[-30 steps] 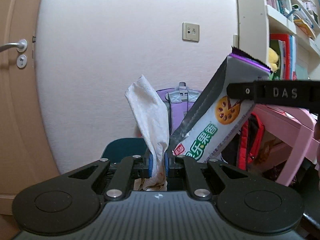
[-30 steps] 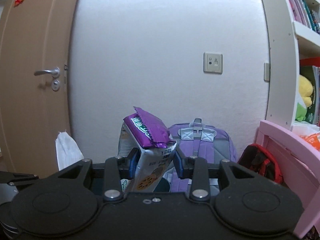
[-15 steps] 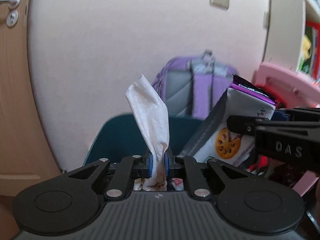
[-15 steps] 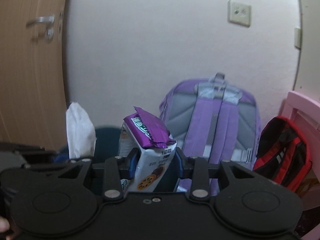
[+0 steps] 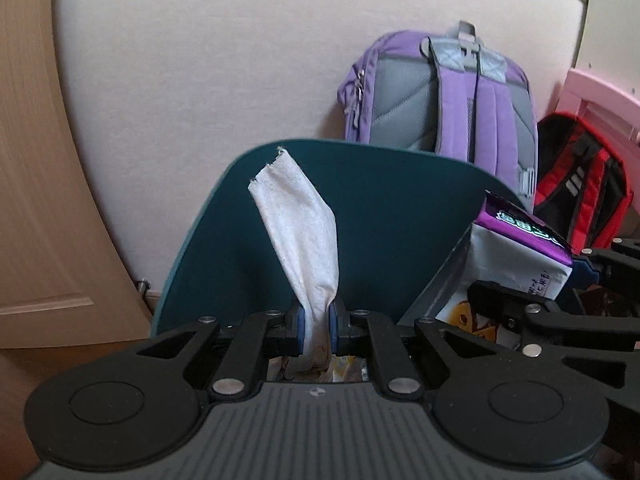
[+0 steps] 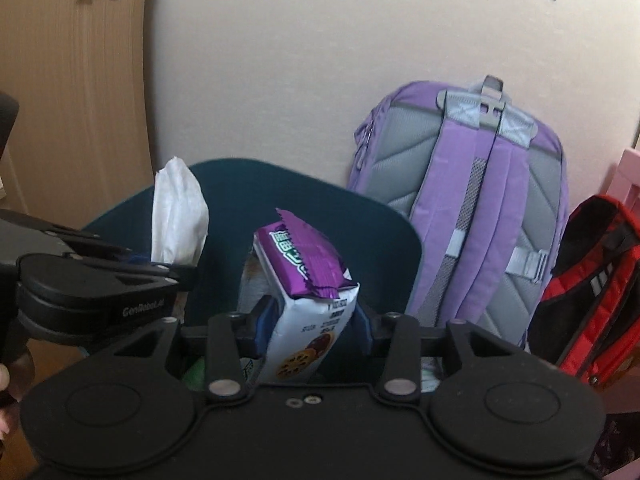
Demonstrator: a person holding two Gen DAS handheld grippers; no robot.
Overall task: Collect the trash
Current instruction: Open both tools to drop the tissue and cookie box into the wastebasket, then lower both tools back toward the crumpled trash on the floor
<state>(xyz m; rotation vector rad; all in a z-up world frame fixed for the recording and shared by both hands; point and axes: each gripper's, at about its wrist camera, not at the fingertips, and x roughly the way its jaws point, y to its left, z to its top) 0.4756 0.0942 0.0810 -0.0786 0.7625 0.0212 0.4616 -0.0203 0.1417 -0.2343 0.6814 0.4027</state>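
Note:
My left gripper point(image 5: 317, 330) is shut on a white crumpled tissue point(image 5: 301, 248) that stands up between its pads. My right gripper point(image 6: 314, 326) is shut on a purple-and-white biscuit wrapper point(image 6: 304, 280). Both are held just above the open mouth of a dark teal trash bin point(image 5: 400, 200), which also shows in the right wrist view point(image 6: 384, 236). The wrapper point(image 5: 516, 264) and right gripper point(image 5: 576, 300) appear at the right of the left wrist view. The tissue point(image 6: 178, 216) and left gripper point(image 6: 96, 284) appear at the left of the right wrist view. Some litter lies inside the bin below the fingers.
A purple backpack point(image 6: 472, 184) leans on the wall behind the bin. A red-and-black bag point(image 6: 592, 292) sits to its right beside pink furniture point(image 5: 600, 92). A wooden door point(image 6: 72, 80) is at the left.
Both grippers have tilted down and moved closer to the bin, which now fills the middle of both views. The tissue and wrapper stay gripped.

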